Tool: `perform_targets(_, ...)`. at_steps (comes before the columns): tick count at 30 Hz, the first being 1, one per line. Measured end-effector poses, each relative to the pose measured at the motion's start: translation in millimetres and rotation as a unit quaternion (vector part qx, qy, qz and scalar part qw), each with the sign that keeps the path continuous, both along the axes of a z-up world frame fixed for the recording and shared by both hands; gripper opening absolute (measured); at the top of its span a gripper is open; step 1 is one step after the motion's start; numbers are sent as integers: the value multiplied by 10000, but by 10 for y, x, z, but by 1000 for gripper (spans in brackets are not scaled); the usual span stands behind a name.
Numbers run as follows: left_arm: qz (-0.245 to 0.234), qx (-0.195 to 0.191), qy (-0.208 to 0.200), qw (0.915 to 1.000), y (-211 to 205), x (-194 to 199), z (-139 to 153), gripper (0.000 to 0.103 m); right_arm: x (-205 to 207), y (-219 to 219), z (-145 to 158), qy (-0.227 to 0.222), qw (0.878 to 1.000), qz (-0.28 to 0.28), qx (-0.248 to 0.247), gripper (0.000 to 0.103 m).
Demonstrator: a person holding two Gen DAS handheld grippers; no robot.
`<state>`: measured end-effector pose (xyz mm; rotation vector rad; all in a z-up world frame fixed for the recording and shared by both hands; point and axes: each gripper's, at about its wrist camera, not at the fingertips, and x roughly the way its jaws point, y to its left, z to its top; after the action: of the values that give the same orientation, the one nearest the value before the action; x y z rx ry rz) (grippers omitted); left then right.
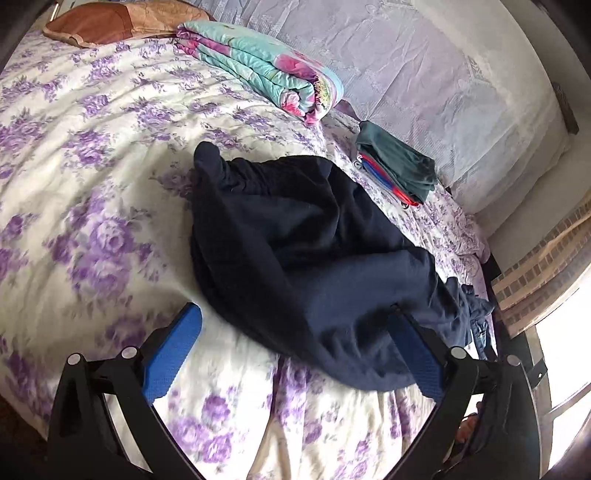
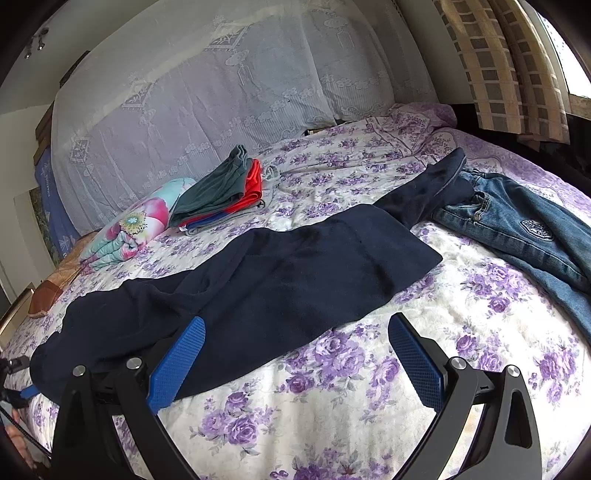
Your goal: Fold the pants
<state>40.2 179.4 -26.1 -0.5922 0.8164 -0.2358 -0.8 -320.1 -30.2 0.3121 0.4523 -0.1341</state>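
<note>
Item 1, dark navy pants: we find them stretched across the middle of the bed, on the purple-flowered cover. The right wrist view shows them lying long, with 1 leg end trailing toward the jeans and appearing to touch them. The left wrist view shows the end nearer us bunched and rumpled. We judge no neat fold made yet on this pair.

Item 2, left tongs: spread wide and empty. The inner blue pad sits at the edge of the pants; whether it touches the cloth we cannot tell.

Item 3, right tongs: spread wide and empty, hanging just above the near edge of the pants.

Item 4, stack of folded clothes: green on top, red and blue beneath, set near the lace-draped headboard. We judge these to be finished pieces.

Item 5, jeans: heaped loose and unfolded at the window side, so we count them as work left.

Item 6, rolled floral quilt and brown pillow: apart from the work.

Standing: we place the task part way, with the navy pair to be flattened and folded, then the jeans.
</note>
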Motion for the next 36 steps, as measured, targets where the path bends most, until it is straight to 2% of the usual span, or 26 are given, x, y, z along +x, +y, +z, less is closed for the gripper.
perform_targets(2,8,4,182,9998,-2,265,-66,98,-5,-13,-3,-15,10000,13,53,100)
perform_targets(4,98,13,164,9998,9,391,-93,96,-4,-40,-6,-44,9998,93,168,100)
perform_targets(6,227,125,108,9996,4,393,-61,59,-34,-98,-2,-127,9993,147,321,100)
perform_targets(7,281,252,151,9992,21,378,-56,36,-56,-135,10,-157,9991,129,363,100)
perform_targets(8,371,197,138,9990,87,341,-60,21,-70,-169,28,-160,9991,118,365,100)
perform_targets(10,434,-155,108,9989,252,265,-80,10,-64,-243,69,-102,9993,112,340,100)
perform_targets(12,418,-421,54,9982,364,183,-59,9,-23,-338,94,8,9992,31,397,100)
perform_targets(14,384,-390,-81,9985,367,88,19,9,56,-447,77,225,9981,-72,576,100)
perform_targets(17,325,-338,-343,9983,308,-53,192,9,243,-636,-71,557,9877,63,1458,100)
perform_targets(19,331,-297,-445,9980,291,-107,280,9,495,-729,-260,873,9703,388,2221,100)
perform_targets(20,323,-257,-502,9979,278,-125,319,9,604,-745,-321,987,9671,363,2315,100)
perform_targets(22,332,-23,-581,9978,235,-141,367,9,761,-695,-290,897,9746,355,2021,100)
perform_targets(23,357,98,-571,9977,209,-138,367,9,835,-694,-291,895,9739,393,2051,95)
perform_targets(24,365,171,-544,9977,195,-140,354,9,886,-715,-306,886,9714,398,2167,81)
perform_targets(25,362,232,-515,9977,181,-131,342,9,916,-746,-328,885,9690,389,2273,71)
perform_targets(26,369,296,-488,9977,171,-127,327,9,907,-791,-341,829,9662,384,2411,35)
perform_targets(27,391,330,-462,9976,171,-131,307,9,856,-832,-333,720,9627,459,2568,14)
perform_targets(28,395,331,-445,9977,175,-140,292,9,742,-865,-283,590,9629,485,2589,6)
perform_targets(29,378,321,-444,9978,178,-157,282,9,582,-892,-196,436,9687,413,2408,2)
perform_targets(31,313,358,-426,9980,155,-207,259,9,178,-960,-11,158,9810,256,1916,2)
perform_targets(34,180,600,-409,9972,50,-309,223,9,-449,-1117,84,69,9868,-108,1613,0)
perform_targets(36,126,807,-385,9959,-26,-371,187,9,-780,-1246,77,179,9888,-433,1420,0)
